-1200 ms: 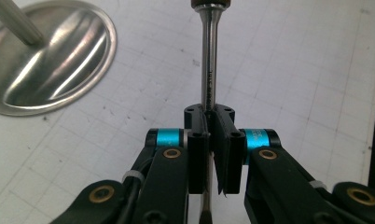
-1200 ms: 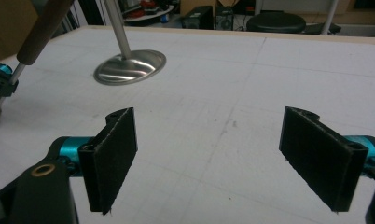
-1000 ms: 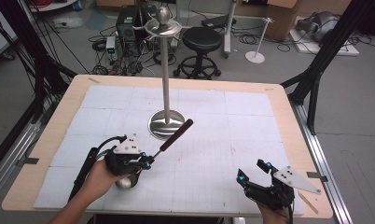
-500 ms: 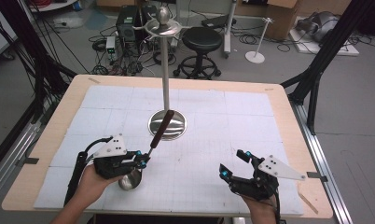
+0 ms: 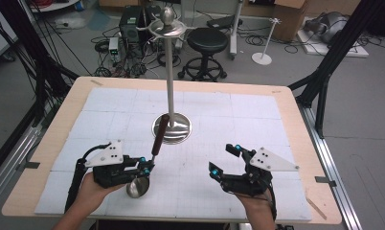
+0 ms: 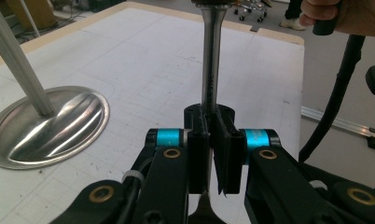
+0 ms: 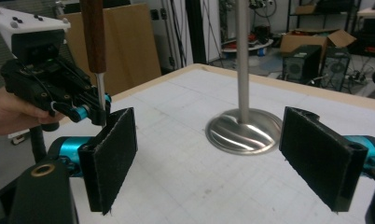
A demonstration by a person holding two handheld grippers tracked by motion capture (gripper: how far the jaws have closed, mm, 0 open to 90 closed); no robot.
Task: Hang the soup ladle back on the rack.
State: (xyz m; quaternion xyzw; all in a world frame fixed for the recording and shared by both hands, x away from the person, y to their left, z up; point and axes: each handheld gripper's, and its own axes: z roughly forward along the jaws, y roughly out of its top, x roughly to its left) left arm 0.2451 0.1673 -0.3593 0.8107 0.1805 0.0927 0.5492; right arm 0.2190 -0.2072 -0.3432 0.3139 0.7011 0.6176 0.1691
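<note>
The ladle (image 5: pixel 145 172) is being held by the left claw (image 5: pixel 145 166), whose jaws are being pressed together on the thin metal shaft just above the bowl. In the left gripper view the shaft (image 6: pixel 209 79) is being clamped between the two black pads, rising straight up from the left claw (image 6: pixel 212 149). From that grip the dark brown wooden handle (image 5: pixel 160 134) is being carried steeply upward and away from the claw, its top end leaning toward the round base of the stand (image 5: pixel 172 128). The shiny bowl is being hung just below and in front of the claw, close above the white gridded worktop (image 5: pixel 257 110); whether it is touching the worktop cannot be told.

The right claw (image 5: pixel 225 160) is being kept wide, with nothing between its pads. In the right gripper view the pads (image 7: pixel 112 154) are being held well apart, and the stand's base (image 7: pixel 244 130) is being framed in the gap between them, farther off. The handle (image 7: pixel 93 35) is being seen there up and to the left of that claw, gripped by the left claw (image 7: pixel 97 114) beyond its left pad.

The two claws are being held well apart, both on the near side of the stand's pole (image 5: pixel 170 81).
</note>
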